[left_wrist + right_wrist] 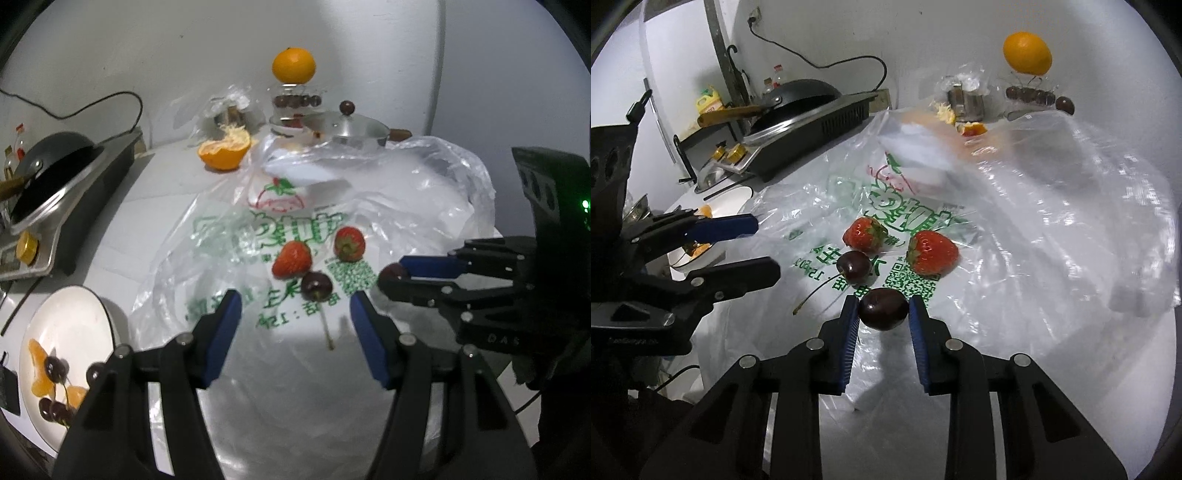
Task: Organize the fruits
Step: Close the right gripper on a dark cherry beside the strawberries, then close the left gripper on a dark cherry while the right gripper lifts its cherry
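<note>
cherry (883, 309) on printed bag (1015, 229), just in front of stemmed cherry (854, 266) | our right gripper (882, 317) clamped it, pads on both sides | left gripper (295, 317) open, empty | we judged: lift gently, don't crush, carry to plate (74, 314)

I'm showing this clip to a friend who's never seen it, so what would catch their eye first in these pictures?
Probably the dark cherry pinched between the blue pads of the right gripper, low in the middle of the right wrist view. Just beyond it, two red strawberries and a stemmed cherry lie on a crinkled printed plastic bag. At the back, a whole orange sits atop a glass jar.
</note>
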Motion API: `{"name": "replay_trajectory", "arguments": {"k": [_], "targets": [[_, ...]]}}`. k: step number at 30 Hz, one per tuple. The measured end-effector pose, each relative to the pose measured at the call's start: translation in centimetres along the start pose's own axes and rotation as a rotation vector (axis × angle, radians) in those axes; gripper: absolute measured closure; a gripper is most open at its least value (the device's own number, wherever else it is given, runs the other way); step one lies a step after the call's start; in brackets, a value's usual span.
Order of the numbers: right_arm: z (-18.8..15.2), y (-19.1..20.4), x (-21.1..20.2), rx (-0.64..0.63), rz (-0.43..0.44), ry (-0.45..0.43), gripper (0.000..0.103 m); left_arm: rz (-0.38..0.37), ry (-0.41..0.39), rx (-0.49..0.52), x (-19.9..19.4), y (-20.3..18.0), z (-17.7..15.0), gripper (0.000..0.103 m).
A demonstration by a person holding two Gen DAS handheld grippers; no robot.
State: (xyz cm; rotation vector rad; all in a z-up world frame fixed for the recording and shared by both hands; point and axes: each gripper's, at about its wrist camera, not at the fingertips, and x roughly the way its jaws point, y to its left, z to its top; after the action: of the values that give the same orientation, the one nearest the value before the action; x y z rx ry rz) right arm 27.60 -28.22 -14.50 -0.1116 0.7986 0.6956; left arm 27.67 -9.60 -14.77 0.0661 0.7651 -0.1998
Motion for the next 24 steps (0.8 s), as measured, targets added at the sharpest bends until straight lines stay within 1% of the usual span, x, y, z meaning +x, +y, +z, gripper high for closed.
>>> {"name": "replay_trajectory", "arguments": {"k": [4, 6, 8, 15, 24], "targets": [[-0.3, -1.0, -0.7, 0.019, -0.002, -0.016, 0.074, 0.028, -0.041, 0.02, -0.8, -0.7, 0.8, 0.04], [-0.4, -1.4, -1.0, 0.026, -0.004, -0.022, 0.074, 0.028, -0.063, 0.031, -1.1, -1.0, 1.2, 0.04], [-0.5, -1.8, -1.2, 0.033, -0.004, -0.027, 0.074, 0.023, -0.063, 0.04, -0.8, -1.2, 1.4, 0.04], [-0.9, -2.9, -1.2, 0.056, -0.003, -0.028, 0.074, -0.006, -0.01, 0.059, 2.6, -2.2, 1.4, 0.04], [-0.9, -4.2, -0.7, 0.08, 0.006, -0.027, 0.074, -0.004, 0.071, 0.069, 6.8, -2.5, 1.3, 0.041]]}}
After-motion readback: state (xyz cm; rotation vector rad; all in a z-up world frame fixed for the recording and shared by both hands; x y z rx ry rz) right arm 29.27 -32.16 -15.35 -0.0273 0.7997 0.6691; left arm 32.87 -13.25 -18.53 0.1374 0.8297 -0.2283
